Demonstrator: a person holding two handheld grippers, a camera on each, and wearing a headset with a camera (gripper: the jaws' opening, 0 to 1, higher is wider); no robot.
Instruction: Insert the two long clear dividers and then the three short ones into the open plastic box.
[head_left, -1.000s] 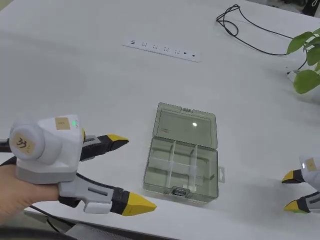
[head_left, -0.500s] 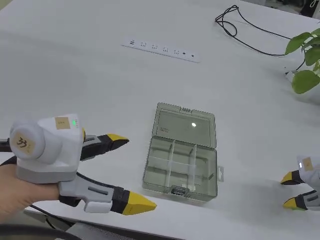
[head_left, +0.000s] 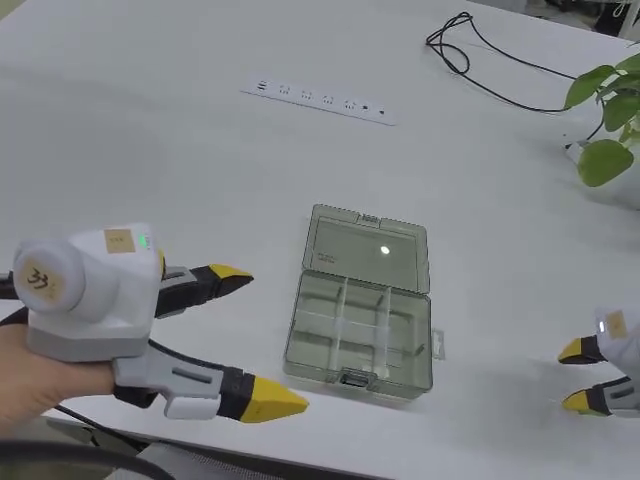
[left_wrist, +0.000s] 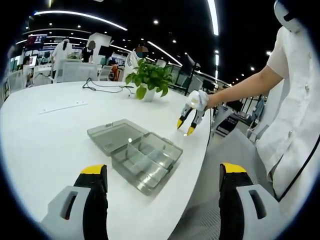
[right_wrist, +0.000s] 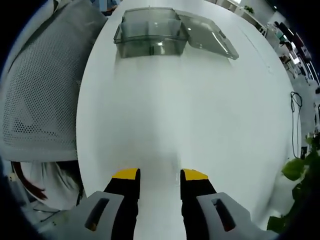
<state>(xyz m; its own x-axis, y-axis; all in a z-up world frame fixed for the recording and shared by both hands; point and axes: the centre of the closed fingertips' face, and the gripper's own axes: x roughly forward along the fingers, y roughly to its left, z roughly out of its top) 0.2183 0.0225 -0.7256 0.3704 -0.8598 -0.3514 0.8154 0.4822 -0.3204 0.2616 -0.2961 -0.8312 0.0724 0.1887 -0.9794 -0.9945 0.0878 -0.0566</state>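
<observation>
An open smoky-clear plastic box (head_left: 358, 335) lies near the table's front edge, its lid (head_left: 366, 247) flat behind it; clear dividers stand inside, splitting it into several compartments. The box (left_wrist: 145, 159) also appears in the left gripper view, and the box (right_wrist: 150, 32) sits at the top of the right gripper view. My left gripper (head_left: 238, 335) hovers open to the left of the box, yellow tips wide apart. At the right edge my right gripper (head_left: 578, 376) is open with a narrower gap, holding nothing. The right gripper (left_wrist: 185, 126) is held out by a person's arm.
A white power strip (head_left: 317, 101) lies far back on the white table (head_left: 150, 160). A black cable (head_left: 480, 60) loops at the back right beside a green plant (head_left: 604, 120). A grey mesh chair (right_wrist: 35, 90) stands off the table's edge in the right gripper view.
The view has shifted slightly. My right gripper has drifted a little lower at the right edge; the left gripper and box keep their places.
</observation>
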